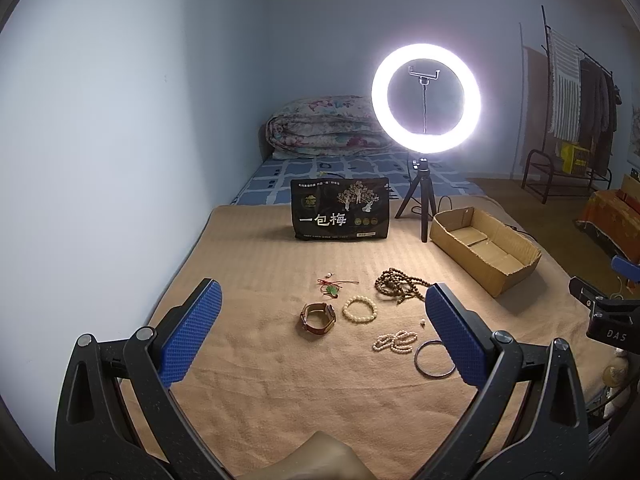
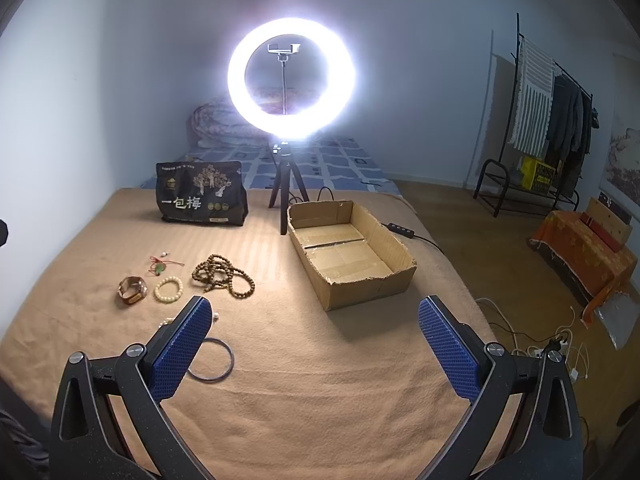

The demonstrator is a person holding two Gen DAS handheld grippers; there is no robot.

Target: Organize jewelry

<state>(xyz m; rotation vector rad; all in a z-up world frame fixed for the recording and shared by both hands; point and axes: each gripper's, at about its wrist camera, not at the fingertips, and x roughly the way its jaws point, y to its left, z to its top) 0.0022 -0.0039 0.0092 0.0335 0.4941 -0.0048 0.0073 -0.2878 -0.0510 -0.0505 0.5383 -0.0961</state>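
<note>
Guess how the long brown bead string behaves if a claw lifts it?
Bead string lies in loose tangled loops, so it is probably floppy and will dangle. Small round beads may slip between pads. Its loops lie apart from the cream bracelet, so snagging seems unlikely.

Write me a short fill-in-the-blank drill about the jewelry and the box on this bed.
1. The cardboard box holds ____ jewelry.
2. Both the left tongs and the right tongs are ____.
3. The cream bead bracelet lies between the watch and the ____ bead necklace.

Missing words: no; open; brown
</note>
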